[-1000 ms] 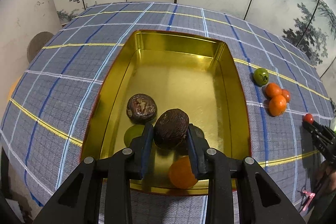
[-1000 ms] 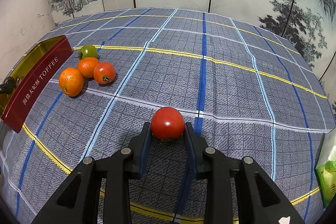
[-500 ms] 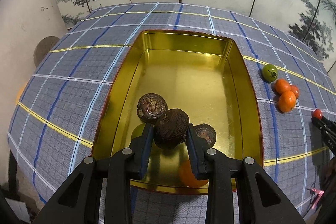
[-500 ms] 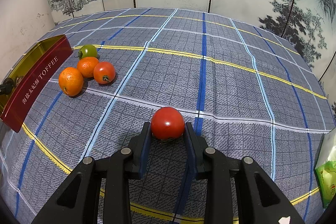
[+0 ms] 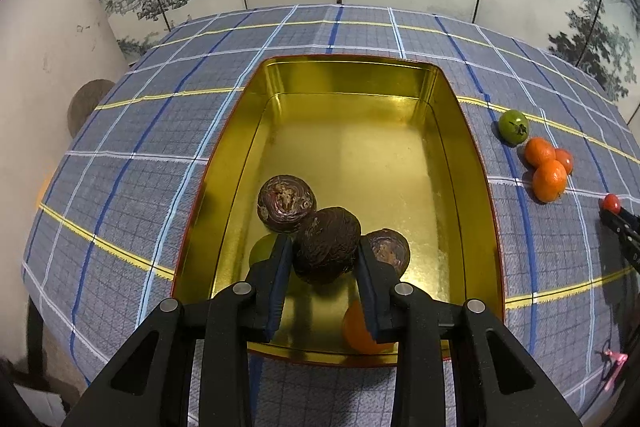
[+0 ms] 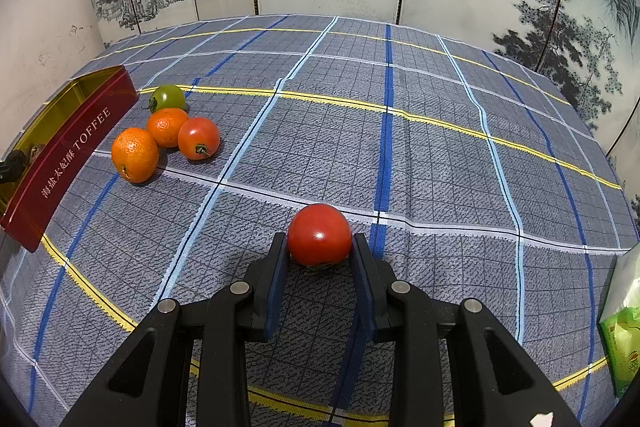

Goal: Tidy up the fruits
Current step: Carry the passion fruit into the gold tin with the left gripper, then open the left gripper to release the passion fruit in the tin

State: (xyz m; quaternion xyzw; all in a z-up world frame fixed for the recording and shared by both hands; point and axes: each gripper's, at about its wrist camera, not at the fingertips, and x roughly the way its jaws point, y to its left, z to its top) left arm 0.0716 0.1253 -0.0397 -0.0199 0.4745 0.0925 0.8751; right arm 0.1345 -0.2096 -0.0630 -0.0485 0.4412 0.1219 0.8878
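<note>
The jaws of the left gripper (image 5: 324, 259) clamp a dark wrinkled fruit (image 5: 327, 245) low over the near end of the gold tin (image 5: 348, 75), among two similar fruits, a green one and an orange. The jaws of the right gripper (image 6: 320, 253) pinch a red tomato (image 6: 319, 234) just above the tabletop (image 6: 440, 167). The step appears to be depositing: the left jaws need to open over a free spot; the tomato then needs carrying to the tin.
</note>
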